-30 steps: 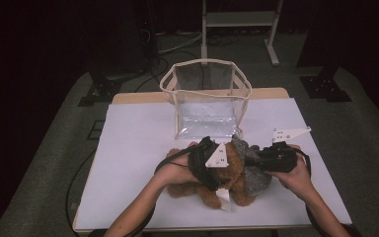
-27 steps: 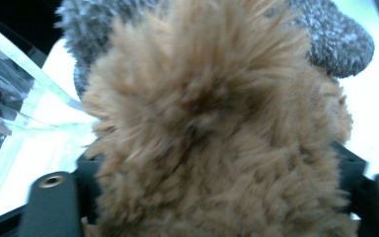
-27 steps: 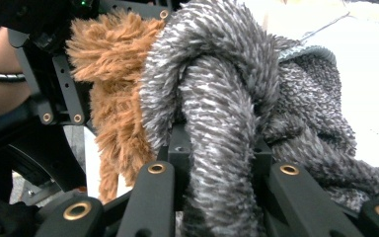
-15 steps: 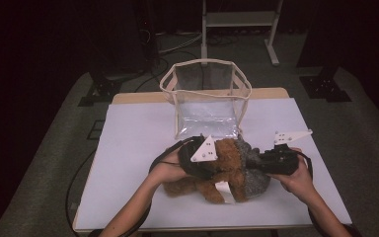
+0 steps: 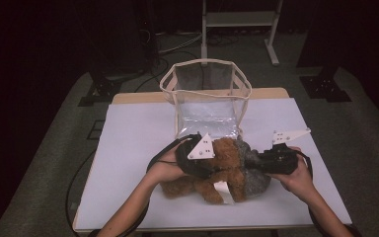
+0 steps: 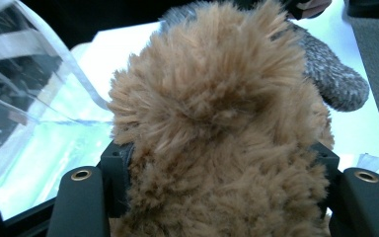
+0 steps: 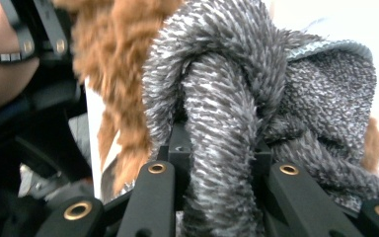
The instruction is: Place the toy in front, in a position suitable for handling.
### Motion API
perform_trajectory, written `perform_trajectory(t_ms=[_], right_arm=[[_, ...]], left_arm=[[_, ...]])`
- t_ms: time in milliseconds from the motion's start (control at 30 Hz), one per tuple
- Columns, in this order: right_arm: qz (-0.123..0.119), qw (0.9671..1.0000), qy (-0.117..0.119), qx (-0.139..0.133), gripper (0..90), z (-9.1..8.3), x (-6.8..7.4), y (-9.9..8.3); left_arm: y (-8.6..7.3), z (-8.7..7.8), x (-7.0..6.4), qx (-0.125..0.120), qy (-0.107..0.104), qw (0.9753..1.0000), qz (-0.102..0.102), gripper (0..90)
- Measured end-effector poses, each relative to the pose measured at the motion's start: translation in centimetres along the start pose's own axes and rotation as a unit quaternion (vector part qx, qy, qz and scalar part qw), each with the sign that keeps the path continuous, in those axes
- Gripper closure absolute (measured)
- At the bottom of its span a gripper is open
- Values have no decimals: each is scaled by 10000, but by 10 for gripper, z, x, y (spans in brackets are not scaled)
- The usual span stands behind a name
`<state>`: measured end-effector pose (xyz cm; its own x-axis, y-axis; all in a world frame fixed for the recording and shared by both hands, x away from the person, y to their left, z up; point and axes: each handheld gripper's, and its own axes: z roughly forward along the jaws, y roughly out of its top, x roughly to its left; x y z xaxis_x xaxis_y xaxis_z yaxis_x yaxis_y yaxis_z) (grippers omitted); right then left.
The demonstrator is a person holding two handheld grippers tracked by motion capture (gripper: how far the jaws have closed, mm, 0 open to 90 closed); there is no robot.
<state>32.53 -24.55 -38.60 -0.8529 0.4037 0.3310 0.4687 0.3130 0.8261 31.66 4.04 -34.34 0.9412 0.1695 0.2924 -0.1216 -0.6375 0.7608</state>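
Note:
A brown plush toy with a grey knitted part lies on the white table, just in front of a clear bag. My left gripper comes in from the left and is shut on the toy's brown fur, which bulges between its jaws. My right gripper comes in from the right and is shut on a fold of the grey fuzzy fabric. A white tag hangs from the toy's near side.
The clear bag with cream trim stands open at the table's back middle, and its wall is close on the left in the left gripper view. A metal stand and cables are on the floor beyond the table.
My left gripper has shifted a little to the left and the plush has moved with it. The right gripper has barely moved. Both stay closed on the toy.

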Motion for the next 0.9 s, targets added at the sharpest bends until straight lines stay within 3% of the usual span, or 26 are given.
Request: perform_trajectory(t_ms=[100,300,367,433,467,533,567,633,667,733,833,867,900], right_arm=[[36,9995,-161,277,722,-5,-2,-15],[182,9966,-733,316,721,-46,-7,-36],[158,9930,-1086,433,717,-58,-11,-42],[139,9874,-1447,627,710,-66,-17,-51],[328,9865,-1454,677,665,-69,-26,-61],[391,9857,-1444,781,614,-69,-31,-66],[473,9846,-1466,828,503,-68,-37,-73],[486,9855,-1428,778,469,-68,-39,-75],[437,9853,-1482,735,409,-68,-39,-74],[416,9853,-1500,701,398,-69,-38,-71],[273,9885,-1394,514,356,-70,-33,-60],[124,9914,-1234,420,346,-68,-26,-49],[124,9914,-1234,420,346,-68,-26,-49]], left_arm=[[0,5,-2,39,-101,9999,23,346],[8,12,0,-70,-242,9997,-56,344],[11,18,-1,8,-291,9996,-15,337],[12,25,-1,78,-347,9994,4,326],[12,28,-1,110,-383,9992,0,283],[14,32,-1,129,-457,9989,-51,258],[15,31,0,137,-495,9987,-64,188],[16,28,1,157,-518,9985,-79,160],[16,25,1,169,-530,9984,-34,122],[17,19,1,66,-511,9987,-11,111],[17,6,2,-74,-461,9989,11,94],[17,2,3,-110,-460,9989,-6,88],[15,-2,3,-107,-437,9990,2,88]])
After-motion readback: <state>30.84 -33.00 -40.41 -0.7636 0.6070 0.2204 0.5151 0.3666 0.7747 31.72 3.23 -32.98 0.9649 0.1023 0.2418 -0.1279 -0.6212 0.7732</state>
